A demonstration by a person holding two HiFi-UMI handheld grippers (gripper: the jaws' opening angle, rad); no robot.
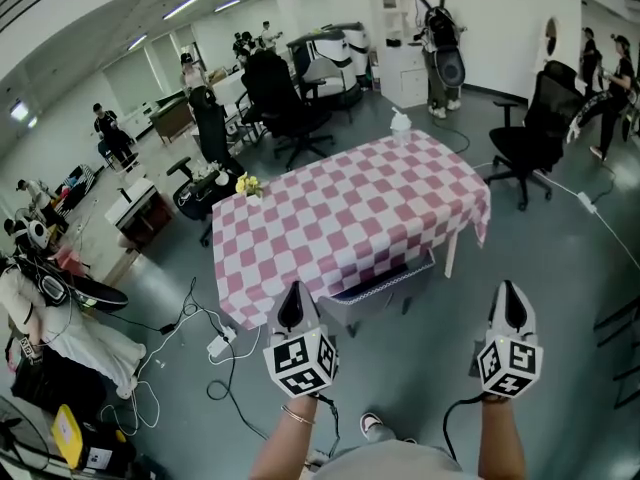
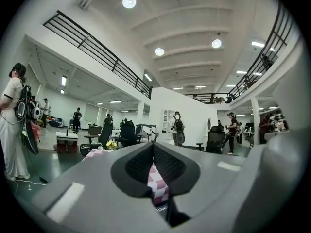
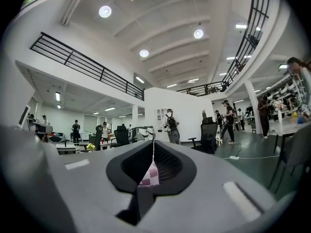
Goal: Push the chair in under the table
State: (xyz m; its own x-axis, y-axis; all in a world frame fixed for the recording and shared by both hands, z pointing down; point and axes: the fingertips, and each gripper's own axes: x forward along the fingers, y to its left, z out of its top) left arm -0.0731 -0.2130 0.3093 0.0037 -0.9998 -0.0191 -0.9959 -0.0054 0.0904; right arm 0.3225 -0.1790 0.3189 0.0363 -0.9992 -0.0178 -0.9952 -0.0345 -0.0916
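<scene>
Both grippers are hovering level and side by side, and neither is carrying anything. The left gripper [image 1: 291,306] is holding its two fingers pressed together, leaving only a thin slit through which a strip of checked cloth [image 2: 158,186] is showing. The right gripper [image 1: 512,306] is holding its fingers closed on nothing in the same way. The chair [image 1: 388,286] is sitting ahead of the fingertips, in the space between the two grippers and somewhat nearer the left one, well apart from both. Its seat is lying beneath the near edge of the table [image 1: 350,208], with the cloth hanging over part of it and its legs standing just inside that edge. Since no finger is touching the chair and it is already sitting under the tabletop, the push is probably finished or close to it. The closed fingers are likely serving as blunt pushers, because shoving a chair calls for no pinch. If the seat is to go deeper, both sets of fingertips would need to travel forward to meet it evenly, so that it is not swinging sideways against the table leg [image 1: 451,252] beyond the right fingers.
</scene>
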